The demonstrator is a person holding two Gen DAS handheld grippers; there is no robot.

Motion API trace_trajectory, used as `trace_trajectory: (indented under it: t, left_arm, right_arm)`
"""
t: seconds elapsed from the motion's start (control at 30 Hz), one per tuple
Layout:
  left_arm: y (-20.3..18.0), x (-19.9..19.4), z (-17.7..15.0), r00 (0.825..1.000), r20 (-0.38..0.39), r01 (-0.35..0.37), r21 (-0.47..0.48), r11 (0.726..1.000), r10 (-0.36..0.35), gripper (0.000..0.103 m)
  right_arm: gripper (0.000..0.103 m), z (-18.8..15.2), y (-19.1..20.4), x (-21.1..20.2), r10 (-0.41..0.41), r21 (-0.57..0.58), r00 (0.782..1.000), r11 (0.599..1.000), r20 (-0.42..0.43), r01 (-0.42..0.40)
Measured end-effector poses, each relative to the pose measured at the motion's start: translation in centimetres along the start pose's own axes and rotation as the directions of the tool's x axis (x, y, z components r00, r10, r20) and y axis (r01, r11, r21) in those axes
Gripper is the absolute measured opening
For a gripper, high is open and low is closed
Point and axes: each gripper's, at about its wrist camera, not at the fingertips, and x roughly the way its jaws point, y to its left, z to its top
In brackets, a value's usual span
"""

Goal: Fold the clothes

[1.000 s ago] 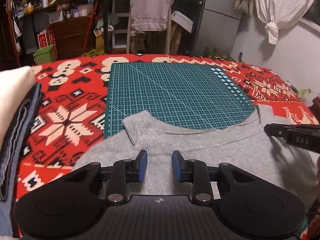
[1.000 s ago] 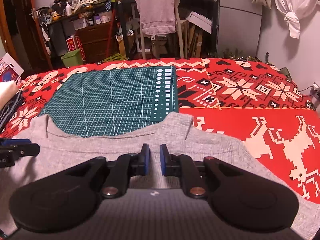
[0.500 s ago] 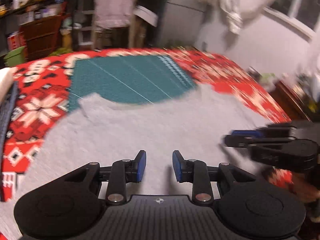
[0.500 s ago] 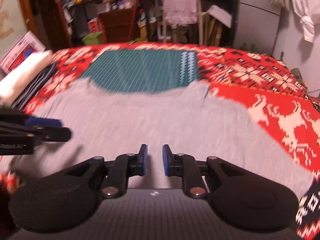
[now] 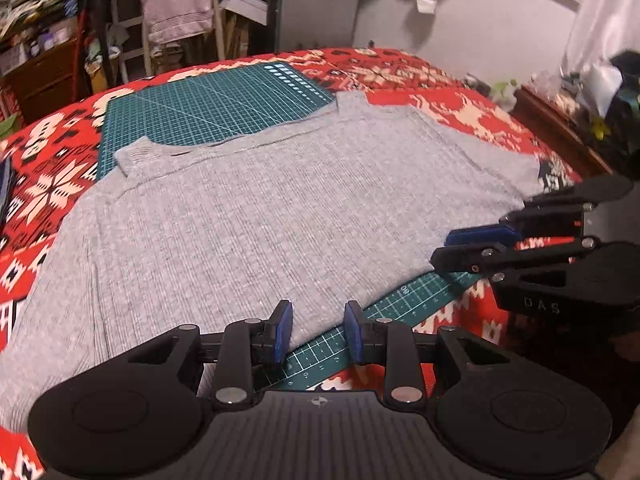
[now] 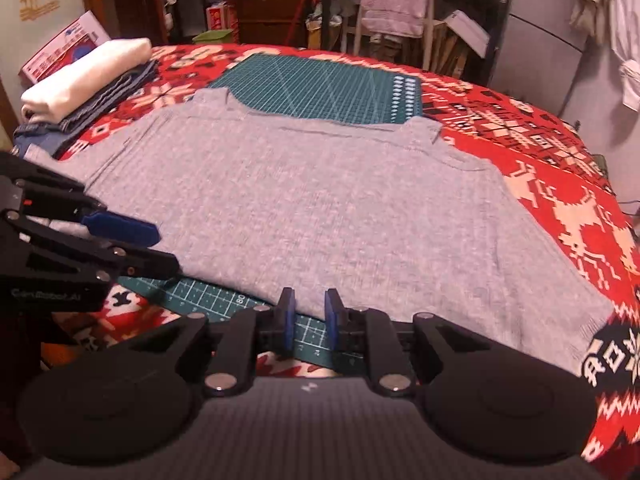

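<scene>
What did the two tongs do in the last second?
Both tongs pulled back from up by the collar to the near hem of the grey top. The left tongs and right tongs are open and took hold of nothing. The top stayed flat on the green mat, and the folded pile stayed put.

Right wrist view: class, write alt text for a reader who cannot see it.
A grey knit top lies spread flat over a green cutting mat on a red patterned cloth. The right tongs are open at its near hem; the left tongs are beside it. Folded clothes are stacked far left.
</scene>
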Motion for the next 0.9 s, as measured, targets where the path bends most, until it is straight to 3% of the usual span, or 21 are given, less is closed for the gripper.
trace_trajectory:
  t: [0.03, 0.1, 0.13, 0.23, 0.27, 0.37, 0.4, 0.53, 0.6, 0.77, 0.9]
  left_arm:
    - [-0.1, -0.3, 0.1, 1.0, 0.013, -0.009, -0.01, 1.0, 0.009, 0.03]
    - [-0.3, -1.0, 0.3, 0.999, 0.045, -0.026, -0.03, 0.999, 0.027, 0.044]
    - [-0.4, -1.4, 0.5, 0.997, 0.065, -0.033, -0.041, 0.999, 0.036, 0.045]
    - [-0.6, -2.5, 1.6, 0.992, 0.105, -0.057, -0.098, 0.994, 0.067, 0.062]
    - [-0.7, -2.9, 2.1, 0.991, 0.114, -0.062, -0.117, 0.991, 0.076, 0.064]
    - [-1.2, -5.0, 3.9, 0.983, 0.145, -0.086, -0.165, 0.983, 0.111, 0.069]
    - [-1.3, -5.8, 4.4, 0.981, 0.145, -0.102, -0.186, 0.977, 0.13, 0.073]
    - [-1.6, -8.1, 5.5, 0.98, 0.113, -0.13, -0.253, 0.959, 0.163, 0.078]
    - [-1.5, -8.3, 5.1, 0.984, 0.093, -0.122, -0.261, 0.958, 0.151, 0.086]
    - [-1.1, -6.2, 3.1, 0.992, 0.037, -0.102, -0.285, 0.953, 0.117, 0.087]
    - [-0.9, -5.6, 2.2, 0.987, 0.065, -0.123, -0.287, 0.95, 0.148, 0.087]
  right_arm:
    - [0.018, 0.1, -0.1, -0.2, -0.008, 0.01, 1.0, 1.0, 0.011, 0.007]
    - [0.025, 0.5, -0.5, -0.5, -0.027, 0.042, 0.999, 0.999, 0.02, 0.027]
    - [0.029, 0.7, -0.7, -0.7, -0.037, 0.06, 0.999, 0.998, 0.023, 0.036]
    - [0.035, 1.4, -0.9, -1.4, -0.066, 0.084, 0.997, 0.994, 0.037, 0.063]
    - [0.036, 1.7, -1.0, -1.8, -0.073, 0.089, 0.996, 0.994, 0.044, 0.069]
    - [0.053, 2.5, -1.0, -3.7, -0.08, 0.104, 0.994, 0.992, 0.076, 0.072]
    - [0.062, 2.9, -0.9, -4.4, -0.083, 0.107, 0.993, 0.991, 0.084, 0.074]
    - [0.079, 3.8, -0.3, -7.2, -0.089, 0.113, 0.99, 0.991, 0.108, 0.076]
    - [0.082, 3.7, 0.1, -7.9, -0.097, 0.111, 0.988, 0.99, 0.124, 0.083]
    - [0.089, 2.4, 1.1, -7.1, -0.125, 0.101, 0.986, 0.988, 0.108, 0.114]
    - [0.102, 1.5, 0.8, -6.5, -0.164, 0.134, 0.978, 0.98, 0.13, 0.147]
